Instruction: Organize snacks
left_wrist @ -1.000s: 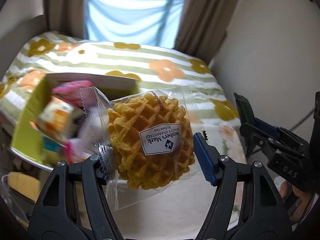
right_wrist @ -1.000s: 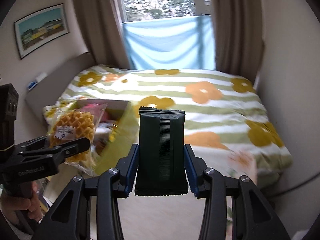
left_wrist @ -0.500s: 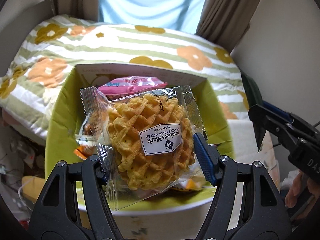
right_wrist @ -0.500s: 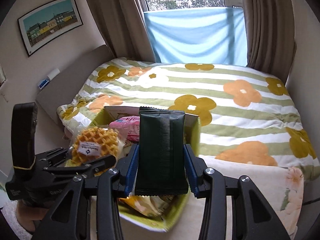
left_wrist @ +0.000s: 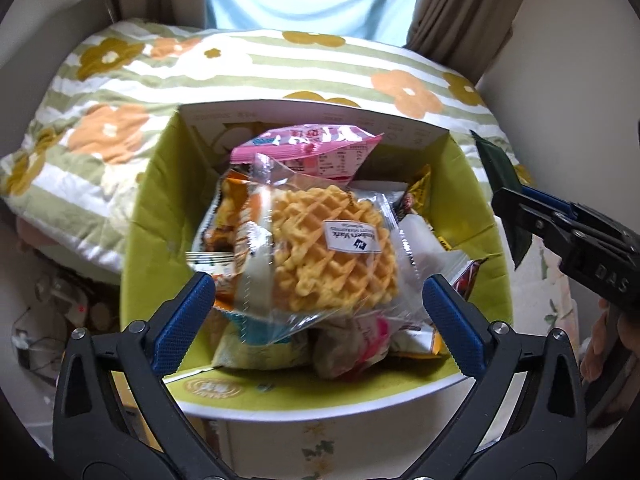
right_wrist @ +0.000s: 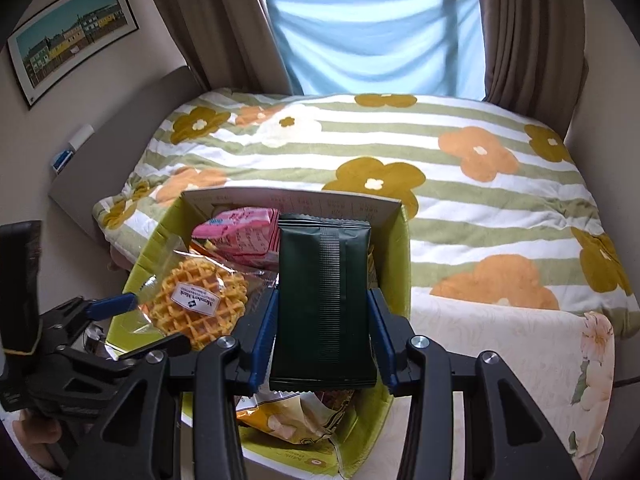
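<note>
Left gripper (left_wrist: 316, 300) spread wide, blue ribbed pads clear of the clear-wrapped grid-textured waffle (left_wrist: 332, 252) lying atop crinkly packets in the lime cardboard box (left_wrist: 148, 216). Right gripper (right_wrist: 324, 340) pinching a matte dark-green ridged packet (right_wrist: 324, 304) above that box.

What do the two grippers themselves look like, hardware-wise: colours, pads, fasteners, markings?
Both match: black plastic scissor-style frames with triangular cutouts, silver round pivot bolts, and blue ribbed pads on the fingers. The left gripper has a tall black handle ringed by a yellow band in the right wrist view. The right gripper carries white embossed lettering ending "DAS". Bare skin shows at the handles; no cables visible.
</note>
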`<state>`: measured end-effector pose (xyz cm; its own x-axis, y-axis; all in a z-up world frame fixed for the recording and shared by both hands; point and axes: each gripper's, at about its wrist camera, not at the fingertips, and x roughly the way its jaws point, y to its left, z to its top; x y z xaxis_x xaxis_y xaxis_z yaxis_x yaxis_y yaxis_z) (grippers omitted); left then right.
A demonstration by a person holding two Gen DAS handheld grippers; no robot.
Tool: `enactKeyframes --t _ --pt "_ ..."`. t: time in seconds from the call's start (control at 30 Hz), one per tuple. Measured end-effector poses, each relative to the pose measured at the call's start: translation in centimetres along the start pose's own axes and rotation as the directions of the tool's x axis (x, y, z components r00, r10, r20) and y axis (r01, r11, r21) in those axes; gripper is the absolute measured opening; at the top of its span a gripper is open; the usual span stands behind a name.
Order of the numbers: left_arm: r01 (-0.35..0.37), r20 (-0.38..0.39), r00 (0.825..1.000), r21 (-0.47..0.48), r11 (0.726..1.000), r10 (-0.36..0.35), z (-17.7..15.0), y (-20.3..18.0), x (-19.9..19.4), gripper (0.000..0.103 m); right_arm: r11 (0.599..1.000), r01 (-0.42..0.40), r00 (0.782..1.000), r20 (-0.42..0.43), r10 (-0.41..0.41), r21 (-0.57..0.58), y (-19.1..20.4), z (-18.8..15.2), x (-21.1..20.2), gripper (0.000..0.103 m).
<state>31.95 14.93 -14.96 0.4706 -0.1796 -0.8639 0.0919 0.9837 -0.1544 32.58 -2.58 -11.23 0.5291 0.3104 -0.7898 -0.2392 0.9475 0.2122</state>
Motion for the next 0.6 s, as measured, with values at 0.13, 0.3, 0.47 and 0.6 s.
enactKeyframes --t 0.13,0.3,0.47,0.6 --pt "-0.019 0.013 1.000 0.003 1.000 0.019 0.0 0.1 -0.7 0.103 1.000 -0.010 1.000 -0.021 0.009 -0.012 0.4 0.6 0.8 0.040" --pt "-0.033 0.020 0.999 -0.012 0.999 0.034 -0.1 0.2 -1.4 0.102 1.000 -0.022 0.998 -0.059 0.022 0.010 0.7 1.6 2.5 0.085" --pt "-0.058 0.026 0.998 0.006 0.998 0.058 -0.9 0.1 -1.7 0.103 0.999 0.011 0.999 -0.031 -0.010 0.052 0.3 -0.4 1.1 0.092" --pt "-0.060 0.030 0.998 0.020 0.998 0.060 -1.7 -0.2 -2.3 0.103 0.997 0.043 0.999 -0.014 -0.043 0.059 0.0 -1.6 -0.2 0.092"
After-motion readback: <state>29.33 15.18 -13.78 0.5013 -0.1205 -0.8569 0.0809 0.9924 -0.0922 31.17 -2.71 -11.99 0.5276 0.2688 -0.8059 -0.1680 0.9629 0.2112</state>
